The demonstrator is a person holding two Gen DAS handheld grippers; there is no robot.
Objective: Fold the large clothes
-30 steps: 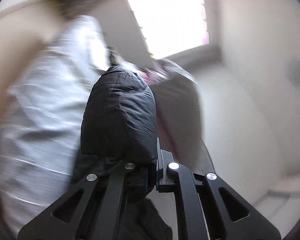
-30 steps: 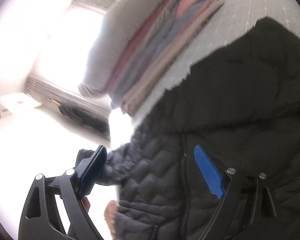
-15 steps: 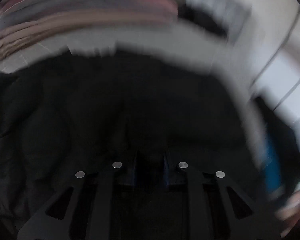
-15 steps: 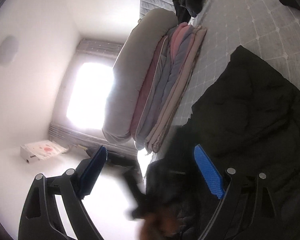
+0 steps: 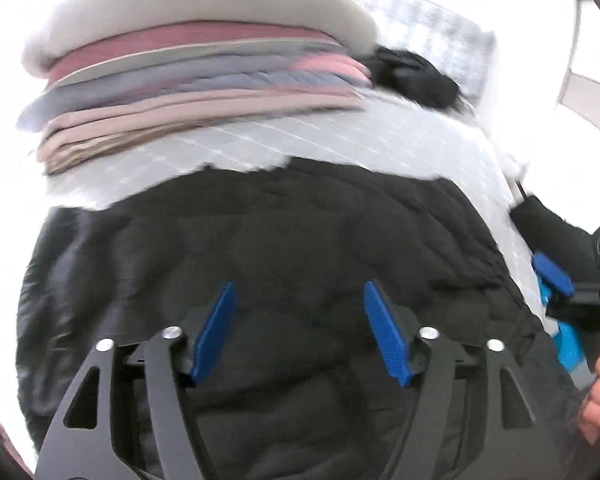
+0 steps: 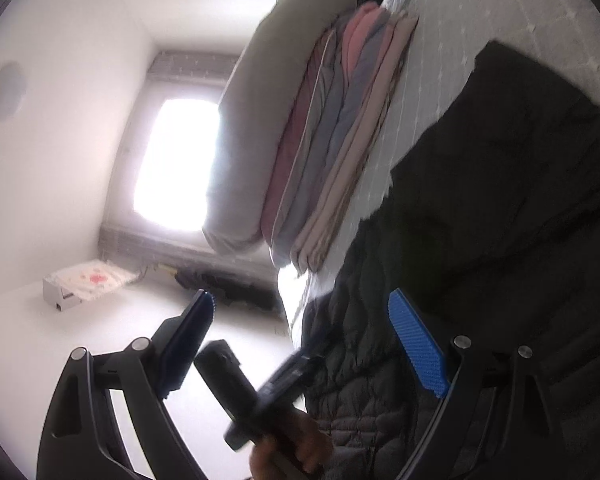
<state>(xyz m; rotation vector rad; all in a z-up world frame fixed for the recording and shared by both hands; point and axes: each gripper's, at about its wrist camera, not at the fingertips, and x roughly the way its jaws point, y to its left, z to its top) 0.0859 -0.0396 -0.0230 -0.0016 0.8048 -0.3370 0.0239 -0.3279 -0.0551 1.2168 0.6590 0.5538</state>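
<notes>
- A second ago the left gripper (image 5: 300,328) pinched a black jacket (image 5: 284,240) fold; now its jaws are opening, empty, just above the jacket spread on the bed (image 5: 260,140).
- The right gripper (image 6: 300,344) stands spread at the jacket's right edge, holding nothing.
- Folded bedding (image 5: 196,80) lies beyond the jacket.

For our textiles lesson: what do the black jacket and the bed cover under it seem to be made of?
Black jacket: seemingly synthetic shell, slight sheen, puffy stitched quilting suggests padding. Bed cover: pale grey quilted fabric, matte, with a stitched square grid.
</notes>
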